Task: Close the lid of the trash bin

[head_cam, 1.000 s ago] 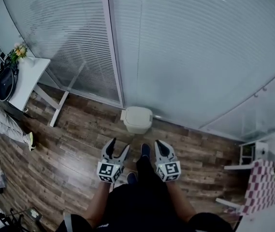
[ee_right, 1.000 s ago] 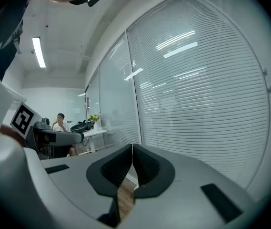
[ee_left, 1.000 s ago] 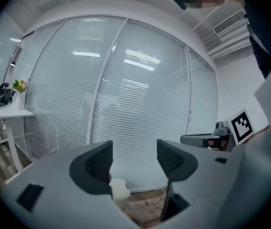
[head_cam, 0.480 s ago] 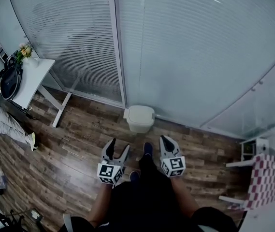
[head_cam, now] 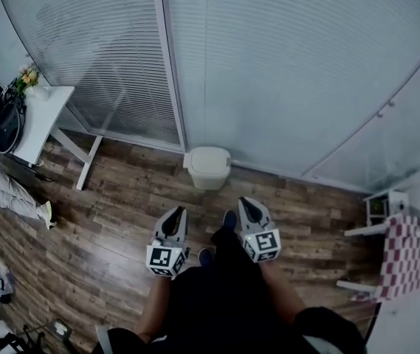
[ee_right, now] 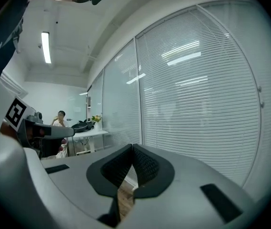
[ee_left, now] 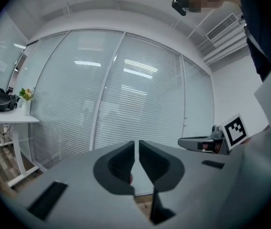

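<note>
Wood-plank floor (head_cam: pixel 121 198); blinded glass walls (head_cam: pixel 283 72); white table (head_cam: pixel 47 113) left.

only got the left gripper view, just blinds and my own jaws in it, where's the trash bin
Observer: In the head view the trash bin stands on the wood floor, against the glass wall, ahead of the person's shoe.
Operator: is the lid up
Observer: No, from above the lid looks to be lying flat on the bin, and nothing touches it.
Operator: right gripper holding anything
Observer: No. In the right gripper view, the right gripper has its jaws together with nothing between them.
</note>
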### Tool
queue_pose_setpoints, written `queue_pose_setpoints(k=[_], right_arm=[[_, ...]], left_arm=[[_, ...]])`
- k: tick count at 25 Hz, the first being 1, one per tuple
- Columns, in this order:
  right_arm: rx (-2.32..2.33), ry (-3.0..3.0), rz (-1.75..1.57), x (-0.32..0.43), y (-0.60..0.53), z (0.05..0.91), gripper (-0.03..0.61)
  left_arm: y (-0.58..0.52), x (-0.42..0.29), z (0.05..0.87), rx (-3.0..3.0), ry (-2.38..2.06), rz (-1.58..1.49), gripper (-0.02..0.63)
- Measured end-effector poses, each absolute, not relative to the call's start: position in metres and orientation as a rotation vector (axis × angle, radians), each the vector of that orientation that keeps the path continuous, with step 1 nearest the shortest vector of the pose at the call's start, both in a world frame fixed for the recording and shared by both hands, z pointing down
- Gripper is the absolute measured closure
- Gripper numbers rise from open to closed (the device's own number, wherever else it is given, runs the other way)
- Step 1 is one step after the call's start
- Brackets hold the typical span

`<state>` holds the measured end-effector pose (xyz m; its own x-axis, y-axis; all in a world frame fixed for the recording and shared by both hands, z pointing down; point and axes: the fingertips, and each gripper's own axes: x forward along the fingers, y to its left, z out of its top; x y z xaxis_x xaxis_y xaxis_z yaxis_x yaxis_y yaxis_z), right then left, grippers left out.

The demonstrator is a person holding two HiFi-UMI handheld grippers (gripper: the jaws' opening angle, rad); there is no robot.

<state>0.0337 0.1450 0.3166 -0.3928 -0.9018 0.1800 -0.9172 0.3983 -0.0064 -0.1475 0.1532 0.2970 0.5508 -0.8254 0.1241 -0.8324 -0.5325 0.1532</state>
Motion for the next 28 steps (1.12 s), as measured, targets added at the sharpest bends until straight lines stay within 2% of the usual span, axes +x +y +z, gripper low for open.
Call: queue_pose_setpoints(k=[4,20,28], right_arm=[[1.629,-2.493,0.149,0.039,0.148,0.316,0.574],[1.557,-2.529,0.066,0.04,0.156,0.302,0.575],[1.582,-2.545,0.124,0.051,0.155,0.305,0.575]], left_arm=[[0.156,-0.14,0.301,2.612,-1.372,0.063,0.606],[0.16,-0.122,0.297,2.589,-1.329,0.042,0.606],[0.157,-0.117,0.293,2.596,-1.309,0.027,0.606]])
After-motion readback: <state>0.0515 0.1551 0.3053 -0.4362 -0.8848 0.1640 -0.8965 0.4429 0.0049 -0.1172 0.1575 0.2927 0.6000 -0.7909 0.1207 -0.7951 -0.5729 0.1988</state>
